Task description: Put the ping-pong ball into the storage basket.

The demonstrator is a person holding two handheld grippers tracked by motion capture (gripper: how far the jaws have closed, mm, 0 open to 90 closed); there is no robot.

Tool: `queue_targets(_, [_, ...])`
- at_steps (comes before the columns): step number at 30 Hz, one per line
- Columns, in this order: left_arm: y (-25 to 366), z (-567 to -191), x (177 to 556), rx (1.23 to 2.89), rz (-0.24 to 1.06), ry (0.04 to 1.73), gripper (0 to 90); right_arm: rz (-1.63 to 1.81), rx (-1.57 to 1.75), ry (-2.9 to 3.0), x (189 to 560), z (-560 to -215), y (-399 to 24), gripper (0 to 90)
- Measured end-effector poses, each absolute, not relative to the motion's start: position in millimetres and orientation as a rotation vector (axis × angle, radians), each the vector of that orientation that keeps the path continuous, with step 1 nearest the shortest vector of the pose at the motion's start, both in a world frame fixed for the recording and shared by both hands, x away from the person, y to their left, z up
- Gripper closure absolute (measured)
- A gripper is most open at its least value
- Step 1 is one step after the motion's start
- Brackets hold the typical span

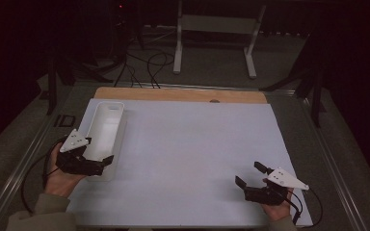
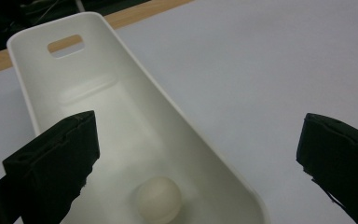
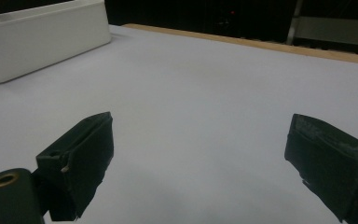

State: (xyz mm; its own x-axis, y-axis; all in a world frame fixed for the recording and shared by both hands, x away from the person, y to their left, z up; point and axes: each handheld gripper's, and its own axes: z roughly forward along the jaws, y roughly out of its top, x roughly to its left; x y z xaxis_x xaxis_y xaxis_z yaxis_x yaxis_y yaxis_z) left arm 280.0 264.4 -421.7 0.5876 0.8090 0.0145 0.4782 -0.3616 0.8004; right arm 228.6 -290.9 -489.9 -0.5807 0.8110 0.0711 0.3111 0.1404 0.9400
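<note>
We see a pale ball (image 2: 159, 199) lying in the near end of the white bin (image 1: 118, 137) at the mat's (image 1: 188, 159) left edge. Our left gripper (image 2: 198, 158) hangs over it, jaws wide and empty. Our right gripper (image 1: 251, 175), also wide and empty, sits well apart at the mat's near right.

Ball (image 2: 158, 199) in the tray (image 1: 116, 107), tray at the table's (image 1: 197, 144) left edge
</note>
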Motion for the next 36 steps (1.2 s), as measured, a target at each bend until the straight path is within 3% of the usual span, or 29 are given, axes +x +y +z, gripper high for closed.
queue_targets(36, [249,-443,262,1.957,0.563,0.9,0.0,1.454,1.061,1.964,226,-489,-290,7.7])
